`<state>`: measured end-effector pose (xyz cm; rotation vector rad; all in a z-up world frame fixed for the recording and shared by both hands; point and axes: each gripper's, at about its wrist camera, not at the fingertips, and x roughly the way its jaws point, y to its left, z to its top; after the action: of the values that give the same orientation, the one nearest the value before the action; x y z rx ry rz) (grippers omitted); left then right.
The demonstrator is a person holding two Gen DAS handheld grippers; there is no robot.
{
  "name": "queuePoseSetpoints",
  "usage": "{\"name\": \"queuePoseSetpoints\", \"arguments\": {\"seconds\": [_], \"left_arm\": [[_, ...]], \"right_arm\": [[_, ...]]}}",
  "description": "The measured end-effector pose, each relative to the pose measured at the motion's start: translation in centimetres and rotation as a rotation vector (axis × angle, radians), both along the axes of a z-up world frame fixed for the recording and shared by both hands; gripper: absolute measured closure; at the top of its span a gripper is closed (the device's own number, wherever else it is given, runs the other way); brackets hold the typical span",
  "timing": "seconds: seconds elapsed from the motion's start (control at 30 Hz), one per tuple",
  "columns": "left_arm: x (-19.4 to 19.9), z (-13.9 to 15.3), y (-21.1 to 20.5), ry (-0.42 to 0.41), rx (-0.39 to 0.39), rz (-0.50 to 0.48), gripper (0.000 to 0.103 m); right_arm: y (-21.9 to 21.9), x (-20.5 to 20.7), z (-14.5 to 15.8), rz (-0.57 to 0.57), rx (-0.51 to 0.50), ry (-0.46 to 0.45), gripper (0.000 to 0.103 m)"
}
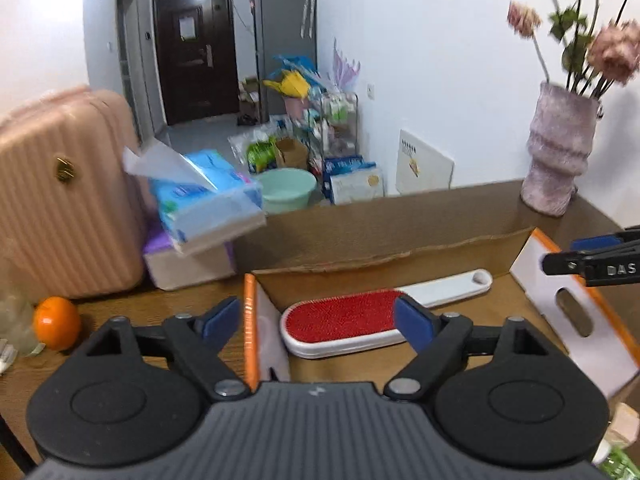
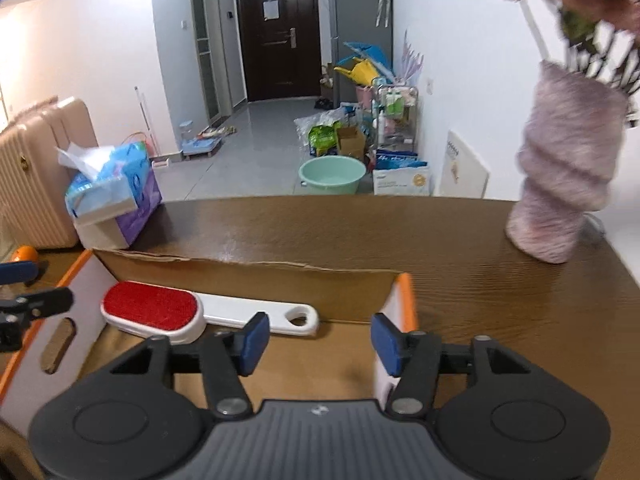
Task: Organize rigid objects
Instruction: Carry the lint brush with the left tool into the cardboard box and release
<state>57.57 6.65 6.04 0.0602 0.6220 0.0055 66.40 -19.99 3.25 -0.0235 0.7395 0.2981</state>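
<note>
Two black hand-held tongs with blue pads hover over an open cardboard box on a wooden table. The left gripper has its jaws spread wide with nothing between the pads; its left finger hangs outside the box's orange-edged left wall, its right finger over the box. The right gripper is also open and empty, its jaws about half apart, its right pad close beside the box's right flap.

Just beyond both sets of tongs, a lint brush lies flat on the box floor, red bristle pad up. From the left tongs it sits between and just past the fingertips; whether the right pad touches it is hard to tell. From the right tongs it lies ahead and to the left, white handle pointing toward them.

Farther left stand an orange and stacked tissue packs; farther right, a pink vase of flowers.
</note>
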Motion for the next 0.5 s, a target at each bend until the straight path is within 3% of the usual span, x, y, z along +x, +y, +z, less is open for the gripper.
{"name": "queuePoseSetpoints", "arguments": {"seconds": [0.23,0.5], "left_arm": [[-7.7,4.6,-0.1,-0.063,0.049,0.014,0.008],[-15.9,6.9,-0.6,-0.140,0.058,0.023,0.001]], "right_arm": [[-4.6,-6.7,5.2,-0.018,0.109,0.001,0.034],[-6.2,-14.6,8.4,-0.007,0.120,-0.054,0.024]]}}
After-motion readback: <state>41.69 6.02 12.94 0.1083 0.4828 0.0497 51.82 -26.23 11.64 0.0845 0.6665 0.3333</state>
